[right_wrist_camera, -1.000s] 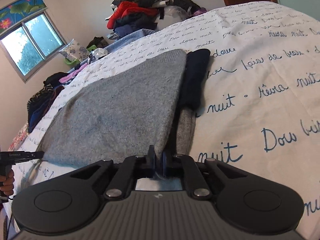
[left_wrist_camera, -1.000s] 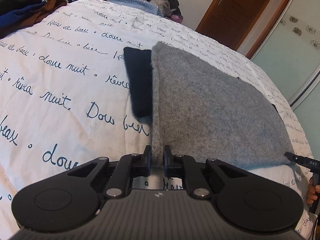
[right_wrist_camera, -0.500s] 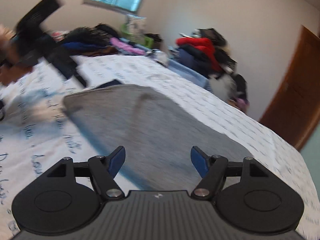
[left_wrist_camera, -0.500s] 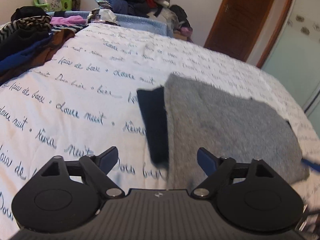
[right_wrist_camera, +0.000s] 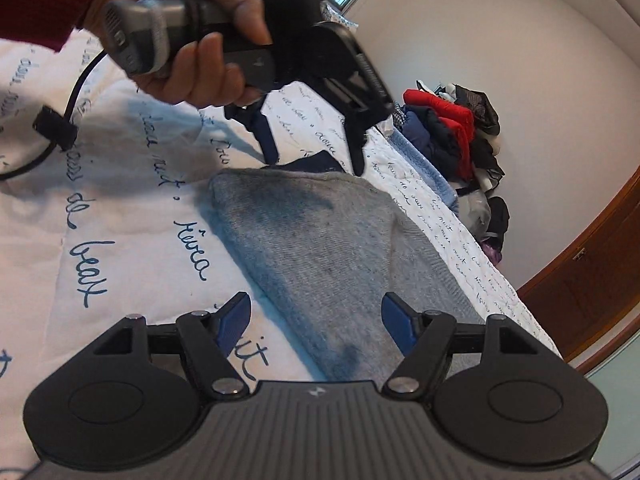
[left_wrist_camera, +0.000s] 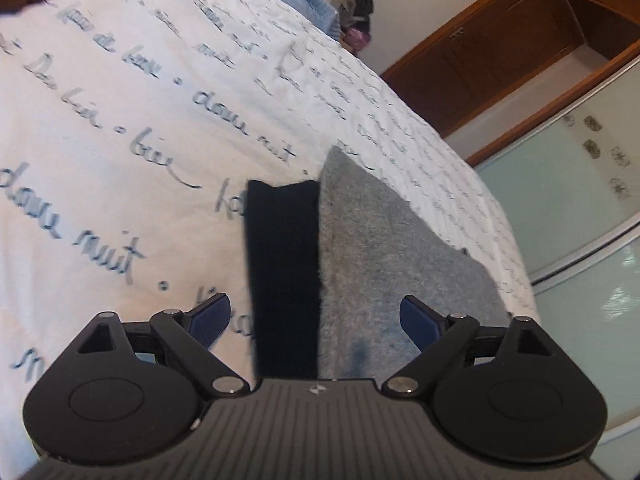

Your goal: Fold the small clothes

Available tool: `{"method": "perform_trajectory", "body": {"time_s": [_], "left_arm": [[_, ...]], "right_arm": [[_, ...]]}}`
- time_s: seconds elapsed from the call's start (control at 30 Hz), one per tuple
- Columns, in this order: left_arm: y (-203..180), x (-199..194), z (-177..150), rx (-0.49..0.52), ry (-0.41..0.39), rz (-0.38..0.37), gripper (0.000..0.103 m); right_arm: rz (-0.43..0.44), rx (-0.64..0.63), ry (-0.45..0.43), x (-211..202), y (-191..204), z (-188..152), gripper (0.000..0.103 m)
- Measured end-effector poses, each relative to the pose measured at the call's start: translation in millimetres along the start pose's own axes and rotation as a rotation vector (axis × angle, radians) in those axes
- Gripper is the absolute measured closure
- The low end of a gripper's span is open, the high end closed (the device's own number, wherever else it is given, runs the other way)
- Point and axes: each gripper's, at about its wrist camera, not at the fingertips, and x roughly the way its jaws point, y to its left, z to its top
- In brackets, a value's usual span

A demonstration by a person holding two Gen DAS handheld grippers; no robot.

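The right gripper (right_wrist_camera: 316,326) is hovering with its jaws spread wide and nothing between them, just above the near end of the grey sweater (right_wrist_camera: 320,248). The sweater is lying folded flat on the bedspread (right_wrist_camera: 120,248), which is printed with blue script. In the left wrist view, the left gripper (left_wrist_camera: 314,320) is likewise gaping and gripping nothing, straddling the seam where a dark navy piece (left_wrist_camera: 282,264) is sticking out from beside the sweater (left_wrist_camera: 384,248). Farther off, a hand (right_wrist_camera: 188,44) is holding that gripper over the sweater's far edge. A clothes pile (right_wrist_camera: 452,136) is sitting beyond.
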Motion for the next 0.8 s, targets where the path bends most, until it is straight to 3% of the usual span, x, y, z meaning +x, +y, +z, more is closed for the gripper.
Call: {"method": "perform_trajectory", "body": {"time_s": [0.5, 0.73, 0.8], "left_arm": [[8, 46, 37, -0.011, 0.011, -0.179, 0.012], [2, 61, 44, 0.006, 0.006, -0.189, 0.014], [-2, 64, 44, 0.027, 0.011, -0.172, 0.022]], "right_arm": [[-0.173, -0.102, -0.050, 51, 35, 29, 0.031], [-0.201, -0.137, -0.088, 61, 45, 33, 0.032], [-0.176, -0.141, -0.089, 64, 44, 39, 0.043]]}}
